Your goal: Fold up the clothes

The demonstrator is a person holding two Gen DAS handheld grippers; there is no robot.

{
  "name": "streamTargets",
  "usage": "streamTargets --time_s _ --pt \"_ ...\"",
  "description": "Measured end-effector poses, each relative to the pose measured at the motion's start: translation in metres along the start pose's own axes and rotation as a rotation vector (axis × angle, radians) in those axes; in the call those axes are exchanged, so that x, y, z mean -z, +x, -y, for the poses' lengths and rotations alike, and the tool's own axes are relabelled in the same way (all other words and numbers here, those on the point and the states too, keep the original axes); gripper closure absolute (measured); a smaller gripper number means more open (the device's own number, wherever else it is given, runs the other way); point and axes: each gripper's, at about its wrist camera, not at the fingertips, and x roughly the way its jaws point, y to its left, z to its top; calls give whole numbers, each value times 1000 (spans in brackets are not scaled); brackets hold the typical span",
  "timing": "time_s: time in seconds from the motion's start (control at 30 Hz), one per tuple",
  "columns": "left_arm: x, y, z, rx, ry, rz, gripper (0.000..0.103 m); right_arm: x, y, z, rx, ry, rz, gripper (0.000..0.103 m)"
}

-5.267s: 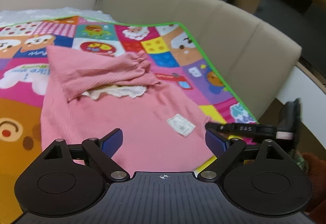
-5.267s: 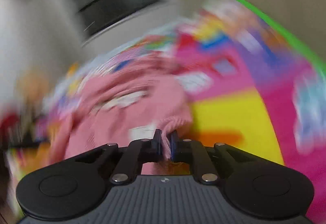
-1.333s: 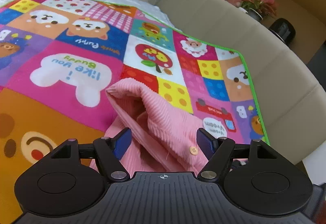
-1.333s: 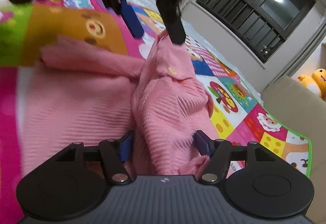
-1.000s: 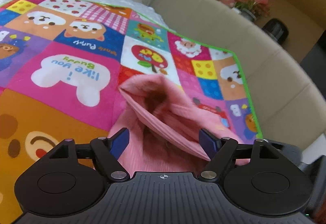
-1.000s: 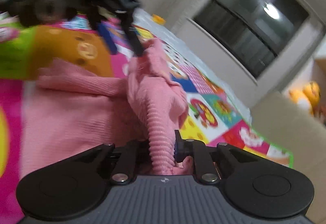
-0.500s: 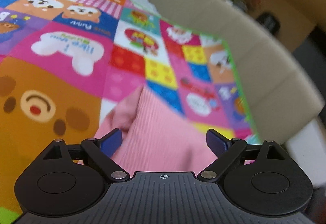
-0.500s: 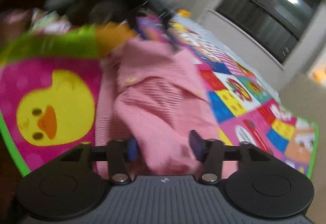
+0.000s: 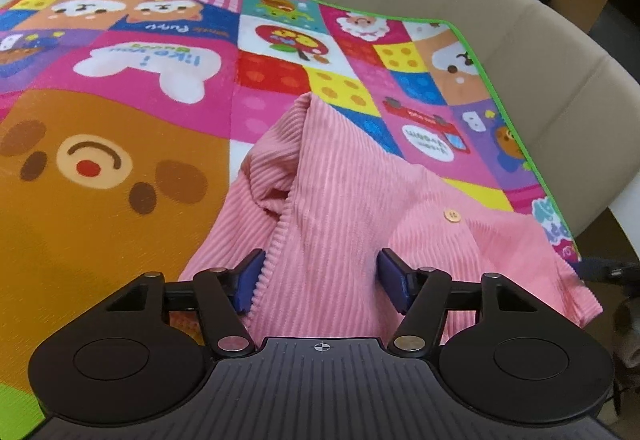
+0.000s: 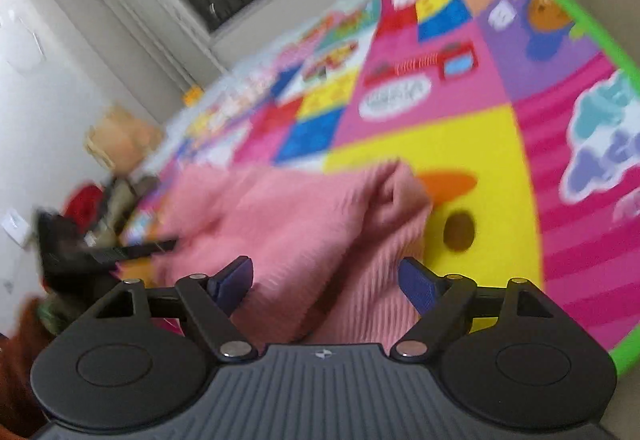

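The pink ribbed garment (image 9: 352,200) was seen lying bunched on the colourful play mat (image 9: 120,160) (one small button (image 9: 452,215) facing up). It was straddled by the left gripper (image 9: 320,278) and the right gripper (image 10: 326,280), each spread wide and clamping nothing.

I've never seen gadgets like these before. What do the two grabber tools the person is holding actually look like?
Both look alike. The left gripper and the right gripper each have a dark grey ribbed body with a small crosshair-like mark at its front edge, flanked by two round black discs. Black linkage bars with silver pivot pins carry two fingers tipped with dark blue pads. No cables, sleeves or hands show.
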Motion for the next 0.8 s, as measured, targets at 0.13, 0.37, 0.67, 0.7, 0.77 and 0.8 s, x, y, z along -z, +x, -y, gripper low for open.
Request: streamTargets --time_s 0.13,0.37,0.67,0.7,0.77,0.8 --pt "-1 1 2 -11 5 0 37 -4 35 -22 35 -170 -22 61" --pt "-17 17 -7 -32 -48 36 38 -65 93 -39 150 -356 56 73" --pt "-25 -1 -14 19 -84 69 35 -81 76 -3 190 -299 -2 47" --pt "-24 -6 -16 27 -89 75 34 -75 65 -2 215 -325 12 46" --pt "-23 -18 -19 43 -98 88 35 -66 42 -1 236 -342 45 44" --pt "-22 -23 -20 51 -103 95 35 -63 30 0 231 -334 64 44"
